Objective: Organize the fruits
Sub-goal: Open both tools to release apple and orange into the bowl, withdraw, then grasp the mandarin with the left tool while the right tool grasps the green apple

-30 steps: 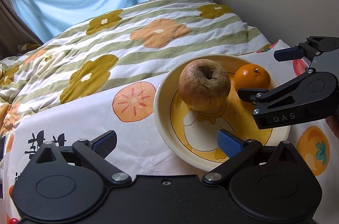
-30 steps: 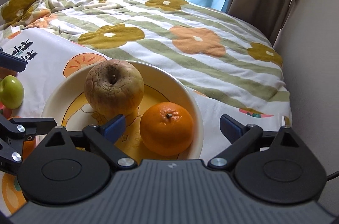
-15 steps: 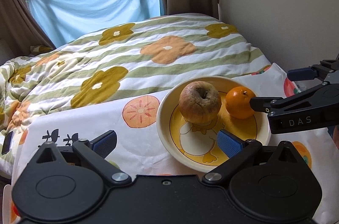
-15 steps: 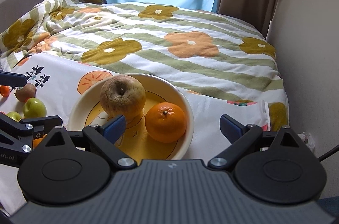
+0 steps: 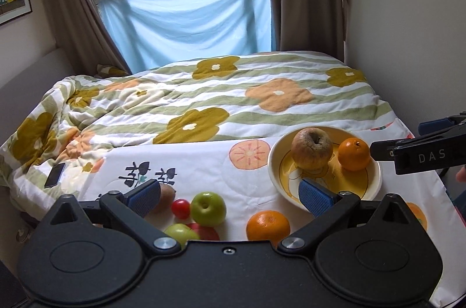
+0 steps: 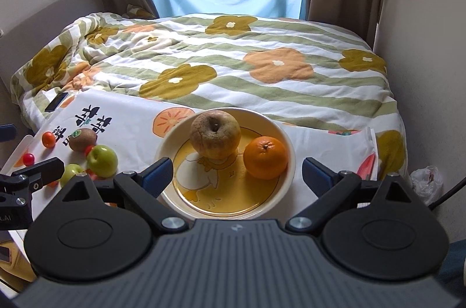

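on a white printed cloth (image 5: 204, 162) spread over the foot of a bed, a yellow-rimmed bowl (image 6: 287, 139) holds a wrinkled brown apple (image 6: 215, 134) and an orange (image 6: 265, 158), which sit close side by side. loose fruit lies on the cloth to the left of the bowl: a second orange (image 5: 268, 225), a green apple (image 5: 208, 208), another green apple (image 5: 180, 232) half hidden by the tool, a kiwi (image 6: 82, 138) and several small red tomatoes (image 5: 180, 208). the left gripper (image 5: 230, 196) hangs above this loose group with its blue-padded fingers spread wide and nothing between them; the second orange lies just ahead of it, toward its right finger, and the green apple sits nearly on its centre line. the right gripper (image 6: 237, 172) is also spread wide and empty, pointing over the bowl, with the loose fruit well off to its left. judging from this layout, the left gripper is the nearer one for the next pick, and the loose orange looks like the easiest reach. round fruit has no long axis, so the approach angle matters little, though it could roll on the soft cloth if nudged.
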The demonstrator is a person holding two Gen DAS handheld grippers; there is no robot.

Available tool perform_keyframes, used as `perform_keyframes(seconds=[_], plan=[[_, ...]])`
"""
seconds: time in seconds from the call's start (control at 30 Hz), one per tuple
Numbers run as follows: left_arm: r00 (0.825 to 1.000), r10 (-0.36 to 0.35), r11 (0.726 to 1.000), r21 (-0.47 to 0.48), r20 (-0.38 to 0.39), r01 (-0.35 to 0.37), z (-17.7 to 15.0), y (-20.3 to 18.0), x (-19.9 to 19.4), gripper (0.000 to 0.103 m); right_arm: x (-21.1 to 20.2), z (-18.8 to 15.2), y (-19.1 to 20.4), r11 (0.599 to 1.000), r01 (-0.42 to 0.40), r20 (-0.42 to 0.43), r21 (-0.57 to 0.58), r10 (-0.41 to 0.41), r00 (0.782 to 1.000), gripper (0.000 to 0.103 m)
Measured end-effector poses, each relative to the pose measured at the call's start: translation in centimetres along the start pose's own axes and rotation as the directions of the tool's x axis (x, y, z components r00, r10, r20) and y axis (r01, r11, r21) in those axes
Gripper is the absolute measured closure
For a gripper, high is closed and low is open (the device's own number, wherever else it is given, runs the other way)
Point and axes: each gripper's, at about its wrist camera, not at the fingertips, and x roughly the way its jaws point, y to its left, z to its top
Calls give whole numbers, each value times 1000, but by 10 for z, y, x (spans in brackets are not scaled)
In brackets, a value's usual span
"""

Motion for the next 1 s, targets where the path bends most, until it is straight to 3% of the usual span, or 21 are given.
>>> perform_keyframes(seconds=[0.23,0.47,1.0], plan=[[999,40,999,-28,0,-40,-22,42,-20,0,-13,-9,45,999,-52,-8,8,52,999,0],[999,37,999,0,-31,-37,-49,90,-12,1,-12,-33,98,997,-56,-13,58,57,998,0],[986,-114,983,131,-125,130,-95,166,57,9,45,-70,200,978,-25,-47,209,36,998,0]])
